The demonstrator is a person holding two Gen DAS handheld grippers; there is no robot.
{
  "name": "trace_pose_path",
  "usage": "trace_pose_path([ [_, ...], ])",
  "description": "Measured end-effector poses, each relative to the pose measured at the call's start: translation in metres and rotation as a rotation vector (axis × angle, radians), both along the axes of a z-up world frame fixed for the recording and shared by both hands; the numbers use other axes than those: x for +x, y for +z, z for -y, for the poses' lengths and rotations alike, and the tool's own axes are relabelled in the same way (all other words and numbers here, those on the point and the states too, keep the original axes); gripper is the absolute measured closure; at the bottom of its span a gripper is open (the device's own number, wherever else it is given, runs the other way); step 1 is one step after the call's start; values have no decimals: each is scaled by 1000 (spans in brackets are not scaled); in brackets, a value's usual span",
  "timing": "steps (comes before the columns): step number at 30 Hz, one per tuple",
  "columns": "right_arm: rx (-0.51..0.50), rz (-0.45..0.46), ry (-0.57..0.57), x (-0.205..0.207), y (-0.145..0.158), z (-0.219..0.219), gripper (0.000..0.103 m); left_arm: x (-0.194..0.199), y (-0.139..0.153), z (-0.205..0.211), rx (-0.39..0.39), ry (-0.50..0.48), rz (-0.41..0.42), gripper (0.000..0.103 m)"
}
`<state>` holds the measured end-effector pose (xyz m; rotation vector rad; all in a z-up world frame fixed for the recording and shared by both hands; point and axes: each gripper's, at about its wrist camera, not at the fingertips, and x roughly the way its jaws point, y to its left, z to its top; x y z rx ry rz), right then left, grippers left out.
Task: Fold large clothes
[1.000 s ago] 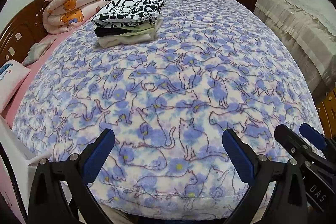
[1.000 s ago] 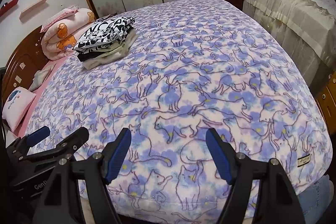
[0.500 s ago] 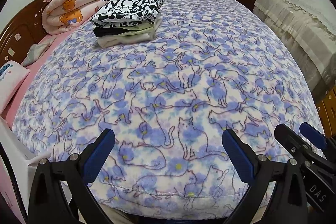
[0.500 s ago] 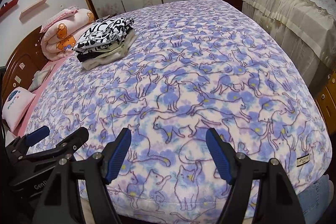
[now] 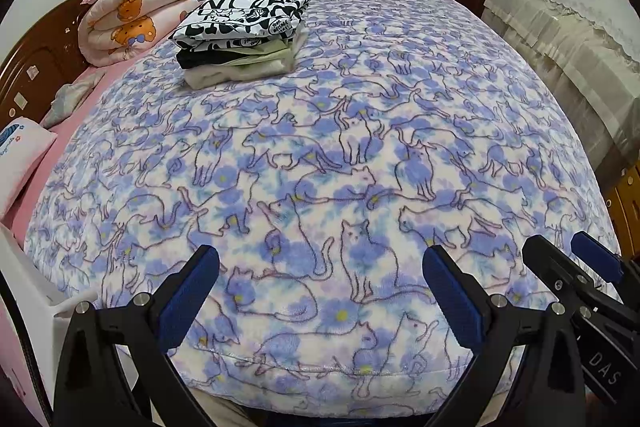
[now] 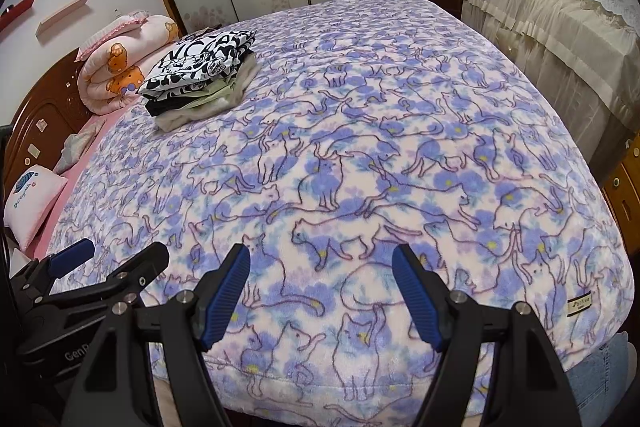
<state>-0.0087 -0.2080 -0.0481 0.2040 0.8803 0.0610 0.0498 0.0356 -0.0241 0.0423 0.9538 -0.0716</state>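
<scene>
We look down on a big bed point(image 5: 500, 39) with a soft cat blanket point(image 5: 320, 155) spread flat over it. At the far left, near the rolled pink quilt point(image 5: 132, 23), sits a neat stack of folded clothes point(image 5: 240, 35), with a black and white one on top. No loose clothes lie on the blanket, so we think we are between folds: either the pile is done, or the next big piece must be fetched from somewhere we cannot see. Our left gripper point(image 5: 320, 295) hangs over the near edge of the blanket with its jaws wide apart and nothing in them. Our right gripper point(image 6: 320, 291) hangs just beside it, jaws wide apart and holding nothing too. Next we need to find a new piece and lay it flat in the open middle. The near edge of the bed is cut off, the pieces under the top one are hard to tell apart, and only a bit of blue jeans point(image 6: 600, 375) shows of the person.
</scene>
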Motion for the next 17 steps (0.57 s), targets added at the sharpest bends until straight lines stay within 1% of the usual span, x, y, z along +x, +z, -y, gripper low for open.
trace_pose_path([
  [17,1,0,0,0,-1,0,29,-1,0,2,1,2,-5,3],
])
